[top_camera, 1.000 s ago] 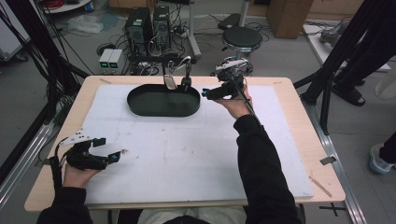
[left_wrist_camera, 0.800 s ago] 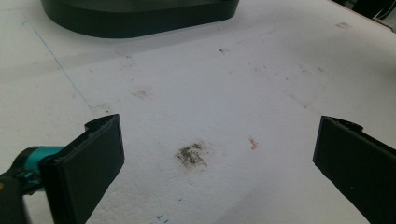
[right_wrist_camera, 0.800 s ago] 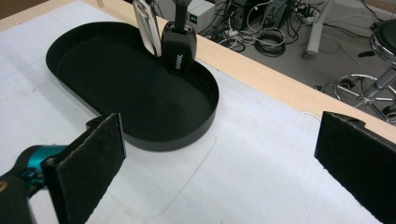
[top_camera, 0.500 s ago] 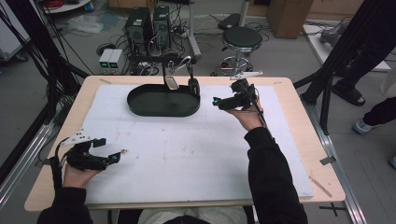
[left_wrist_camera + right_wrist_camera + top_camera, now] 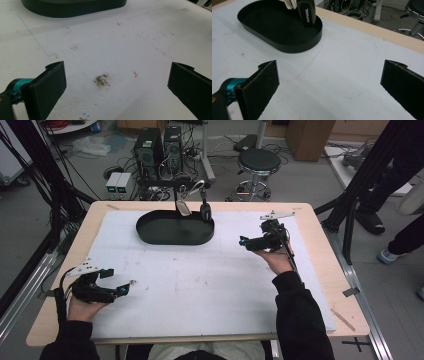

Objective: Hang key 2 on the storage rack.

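Beside black tray (image 5: 172, 233), right gripper (image 5: 243, 241) (agape)

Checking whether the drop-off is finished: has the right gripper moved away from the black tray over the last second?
Yes. The right gripper has drawn back from the black tray, toward the person and the table's right side, jaws open and empty.

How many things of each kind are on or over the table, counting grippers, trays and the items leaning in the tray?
Grippers: 2, the left gripper and the right gripper, both with jaws apart.
Trays: 1, the black oval tray.
Items leaning in the tray: 2, a black item and a pale item.
Total: 5.
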The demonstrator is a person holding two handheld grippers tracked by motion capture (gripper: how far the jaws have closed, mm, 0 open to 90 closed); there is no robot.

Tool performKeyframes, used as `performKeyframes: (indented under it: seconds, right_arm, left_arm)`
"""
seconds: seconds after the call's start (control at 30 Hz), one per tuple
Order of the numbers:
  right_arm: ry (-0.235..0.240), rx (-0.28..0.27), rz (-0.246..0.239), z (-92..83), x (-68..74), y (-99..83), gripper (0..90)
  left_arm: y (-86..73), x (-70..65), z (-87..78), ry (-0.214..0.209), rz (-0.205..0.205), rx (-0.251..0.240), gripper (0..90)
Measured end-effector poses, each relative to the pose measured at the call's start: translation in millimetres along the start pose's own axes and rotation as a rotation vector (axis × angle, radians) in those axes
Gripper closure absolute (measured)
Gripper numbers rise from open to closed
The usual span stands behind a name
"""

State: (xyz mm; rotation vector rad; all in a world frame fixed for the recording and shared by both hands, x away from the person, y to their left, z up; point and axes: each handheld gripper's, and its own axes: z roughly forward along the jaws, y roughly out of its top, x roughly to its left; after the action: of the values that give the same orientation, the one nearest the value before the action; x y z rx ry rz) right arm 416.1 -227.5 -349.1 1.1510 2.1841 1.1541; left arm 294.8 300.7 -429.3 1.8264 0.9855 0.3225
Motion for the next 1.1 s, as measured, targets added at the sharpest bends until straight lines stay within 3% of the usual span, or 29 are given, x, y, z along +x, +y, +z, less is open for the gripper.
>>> performKeyframes:
  seconds: [0.2, 0.53, 0.87, 1.1]
  right_arm:
    - [-0.006, 0.013, -0.003, -7.7, -0.2, -16.8, 1.1]
    - [-0.017, -0.002, 0.037, -19.3, -11.9, -49.4, 1.1]
    - [0.023, -0.037, 0.082, -40.0, -16.8, -82.8, 1.1]
    - [0.022, 0.001, 0.070, -49.0, -18.7, -102.7, 1.1]
  left_arm:
    - [-0.1, -0.2, 0.3, 0.000, -0.004, 0.002, 2.3]
    - [-1.0, -2.4, 0.7, 0.001, 0.002, 0.021, 2.4]
    - [-2.4, -4.2, -1.0, 0.011, -0.003, 0.030, 2.3]
    - [-4.2, -5.2, -1.7, 0.010, -0.002, 0.042, 2.3]
